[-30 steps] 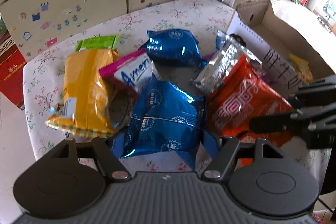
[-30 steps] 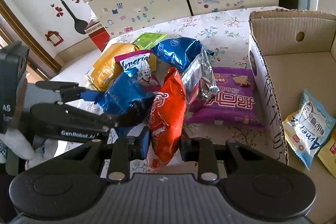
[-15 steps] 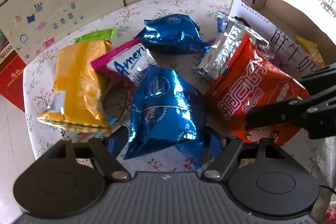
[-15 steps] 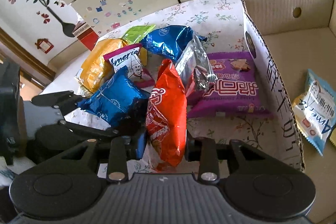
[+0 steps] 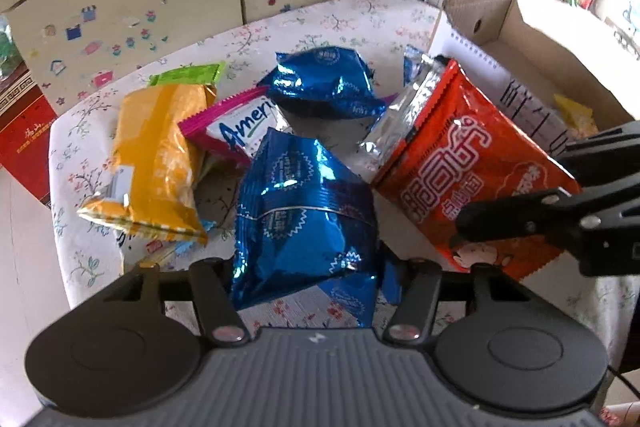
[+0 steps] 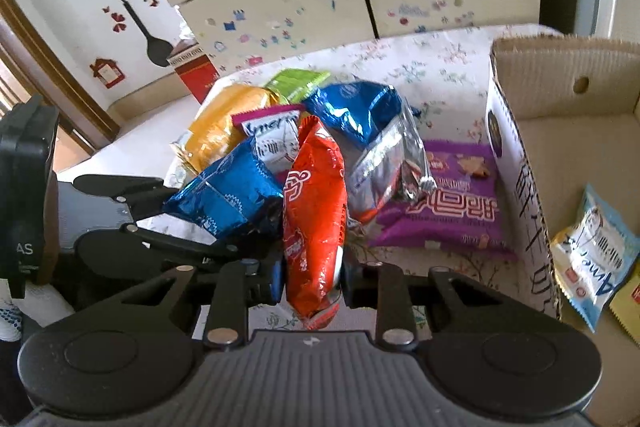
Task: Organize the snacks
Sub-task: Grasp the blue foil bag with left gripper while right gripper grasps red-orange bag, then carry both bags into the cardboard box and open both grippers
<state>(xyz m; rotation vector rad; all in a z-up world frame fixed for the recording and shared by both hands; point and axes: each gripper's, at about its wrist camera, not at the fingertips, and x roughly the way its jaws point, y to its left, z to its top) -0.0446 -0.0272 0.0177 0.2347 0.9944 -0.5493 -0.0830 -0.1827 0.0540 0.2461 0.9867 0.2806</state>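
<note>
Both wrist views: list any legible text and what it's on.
"Ameri", cut off: pink-edged white packet.
"Amer", upside down: light blue packet in the box.
"AS", cut off: left gripper's body, in the right wrist view.
Large Chinese characters, not readable to me: red bag, purple pack, box side.
Fine print on the blue bag: too small.

Around the shiny blue packet (image 5: 304,215) lie an orange-red bag (image 5: 472,167) with white lettering, a yellow bag (image 5: 156,155), a white wrapper (image 5: 240,127) edged in magenta, a lime-green packet (image 5: 188,77) and a silver pouch (image 5: 404,115), all on a white tablecloth (image 5: 320,23) sprigged with small pink flowers.
</note>
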